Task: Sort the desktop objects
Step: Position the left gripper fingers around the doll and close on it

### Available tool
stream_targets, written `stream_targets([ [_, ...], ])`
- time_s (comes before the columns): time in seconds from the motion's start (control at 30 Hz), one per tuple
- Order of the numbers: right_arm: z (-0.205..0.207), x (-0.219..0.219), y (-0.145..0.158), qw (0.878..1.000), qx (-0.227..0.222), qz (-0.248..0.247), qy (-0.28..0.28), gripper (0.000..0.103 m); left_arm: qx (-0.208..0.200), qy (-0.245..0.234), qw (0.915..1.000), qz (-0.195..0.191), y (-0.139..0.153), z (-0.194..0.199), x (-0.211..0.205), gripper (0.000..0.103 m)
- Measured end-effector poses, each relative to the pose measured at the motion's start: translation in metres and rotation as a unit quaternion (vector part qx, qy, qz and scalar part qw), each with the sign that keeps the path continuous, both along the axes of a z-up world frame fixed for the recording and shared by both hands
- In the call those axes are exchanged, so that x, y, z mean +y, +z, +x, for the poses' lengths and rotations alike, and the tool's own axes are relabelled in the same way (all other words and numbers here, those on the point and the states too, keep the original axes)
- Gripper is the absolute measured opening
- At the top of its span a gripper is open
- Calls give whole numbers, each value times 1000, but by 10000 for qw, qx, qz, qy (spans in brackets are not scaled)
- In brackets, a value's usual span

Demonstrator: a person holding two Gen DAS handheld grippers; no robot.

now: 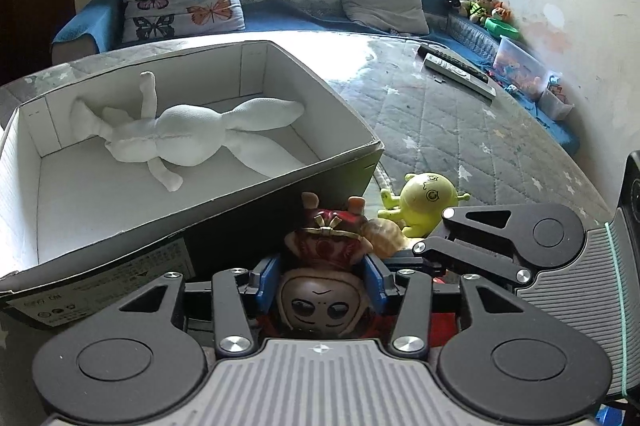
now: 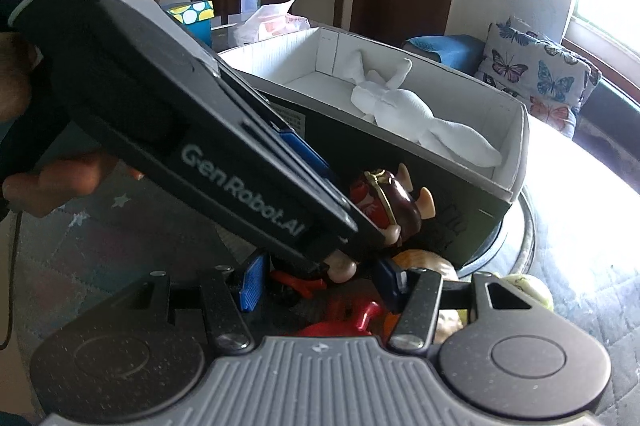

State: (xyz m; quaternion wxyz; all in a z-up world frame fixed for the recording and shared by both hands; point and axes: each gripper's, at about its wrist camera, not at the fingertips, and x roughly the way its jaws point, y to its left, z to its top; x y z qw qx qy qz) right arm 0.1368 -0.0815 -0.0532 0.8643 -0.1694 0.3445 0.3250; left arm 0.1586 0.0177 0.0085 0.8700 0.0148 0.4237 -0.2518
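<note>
A doll figure [image 1: 328, 246] in a red costume, with a brown head, lies head-first between the blue pads [image 1: 267, 276] of my left gripper [image 1: 322, 278]. The pads sit against its sides, so the gripper is shut on it. In the right wrist view the doll [image 2: 384, 202] sticks out of the left gripper's tip, feet toward the box. My right gripper [image 2: 320, 282] stands open around that tip and a red part [image 2: 340, 312] below it. A grey cardboard box [image 1: 352, 156] holds a white plush rabbit [image 1: 180, 134].
A yellow-green plush toy [image 1: 424, 198] and a tan toy [image 1: 386, 230] lie beside the box's near corner. Two remotes [image 1: 456, 70] and a plastic tub of small toys [image 1: 520, 66] are at the table's far right. A hand [image 2: 60, 182] holds the left gripper's handle.
</note>
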Motion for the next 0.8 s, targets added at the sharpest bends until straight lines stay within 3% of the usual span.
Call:
stream_targets([
  [0.2,-4,3,2,10000,-25,27,25,56,-96,93,9999,-79,1,-9,6,47],
  [0.27,-6,4,3,10000,-31,77,20,56,-152,153,9997,-125,5,-12,9,40],
  [0.3,-6,4,4,9999,-34,103,18,56,-163,182,9995,-175,8,-14,11,26],
  [0.8,-15,12,26,9991,-253,307,163,54,-298,457,9979,-363,29,-26,28,24],
])
